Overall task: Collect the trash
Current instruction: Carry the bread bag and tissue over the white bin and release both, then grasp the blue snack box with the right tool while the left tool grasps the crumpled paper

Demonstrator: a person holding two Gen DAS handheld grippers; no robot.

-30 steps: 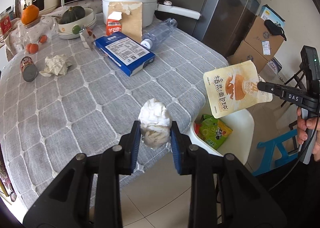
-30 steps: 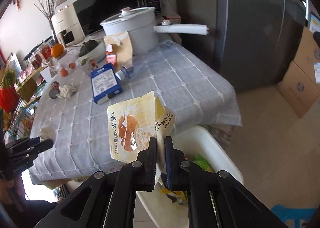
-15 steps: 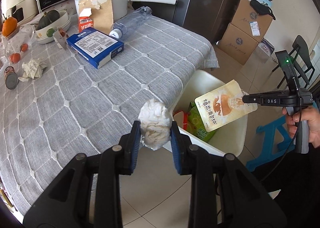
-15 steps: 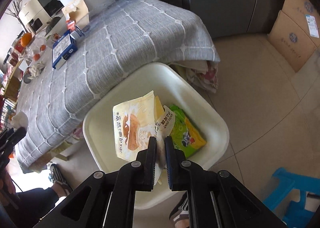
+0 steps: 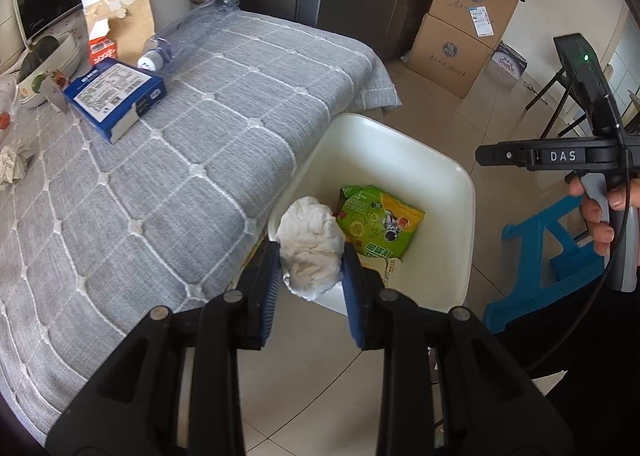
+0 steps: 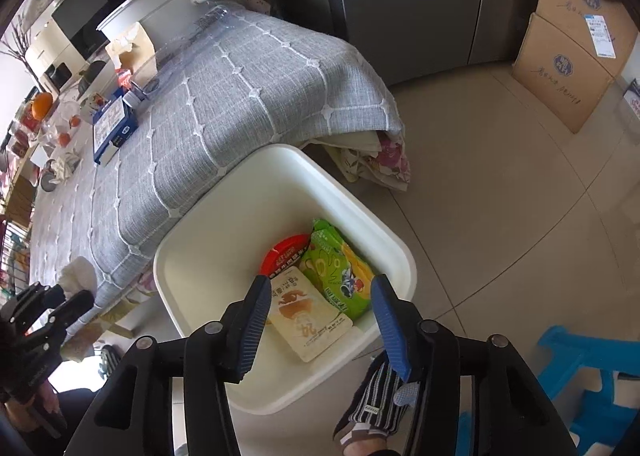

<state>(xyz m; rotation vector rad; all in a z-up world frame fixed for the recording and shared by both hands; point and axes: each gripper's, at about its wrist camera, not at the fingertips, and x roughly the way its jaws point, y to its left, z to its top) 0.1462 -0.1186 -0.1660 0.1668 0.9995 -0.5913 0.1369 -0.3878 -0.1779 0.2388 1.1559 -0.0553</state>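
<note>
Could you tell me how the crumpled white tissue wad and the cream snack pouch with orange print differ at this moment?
The crumpled white tissue wad is clamped between the left gripper pads at the white plastic bin's rim, while the cream snack pouch with orange print lies loose inside the bin, below the open right gripper. The wad is bunched, plain and rounded; the pouch is flat, rectangular and printed. Both are trash.

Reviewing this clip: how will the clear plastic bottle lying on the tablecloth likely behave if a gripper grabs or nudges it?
The clear bottle lies on its side on the tablecloth, so a nudge would probably roll it. It looks empty, so likely light. Its thin see-through wall may dent or slip between the pads.
</note>
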